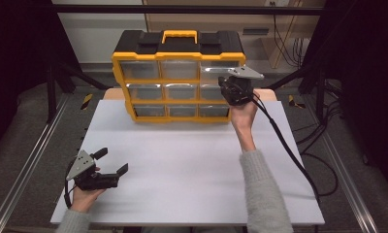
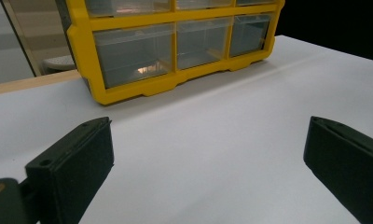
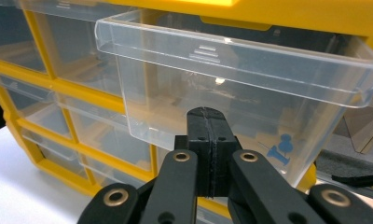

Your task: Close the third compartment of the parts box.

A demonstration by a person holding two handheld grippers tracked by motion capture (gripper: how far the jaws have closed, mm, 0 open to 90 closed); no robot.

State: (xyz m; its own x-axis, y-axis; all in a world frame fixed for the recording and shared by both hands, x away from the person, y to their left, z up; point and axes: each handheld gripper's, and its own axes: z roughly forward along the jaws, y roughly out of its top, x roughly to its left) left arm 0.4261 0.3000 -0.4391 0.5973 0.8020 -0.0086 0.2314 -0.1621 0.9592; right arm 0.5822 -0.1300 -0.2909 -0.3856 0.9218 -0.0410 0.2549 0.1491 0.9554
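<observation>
Right gripper view: right gripper [image 3: 208, 154], jaws pressed together, before clear drawer [image 3: 231, 88].

Lab or robotics recording bay. White counter [image 1: 192, 170] sits inside a black metal frame [image 1: 182, 9], aluminium rails [image 1: 27, 160] run along the grey floor left and right, hazard-tape marks [image 1: 87, 101] at far corners, loose cables [image 1: 323, 160] on the right, bare wall panels behind.

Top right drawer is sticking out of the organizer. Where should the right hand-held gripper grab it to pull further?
Probably the clear drawer's front lip, taken from the front, one jaw above and one beneath: it overhangs the drawer face as a ledge. The right hand-held gripper, shut, sits just below it.
</observation>
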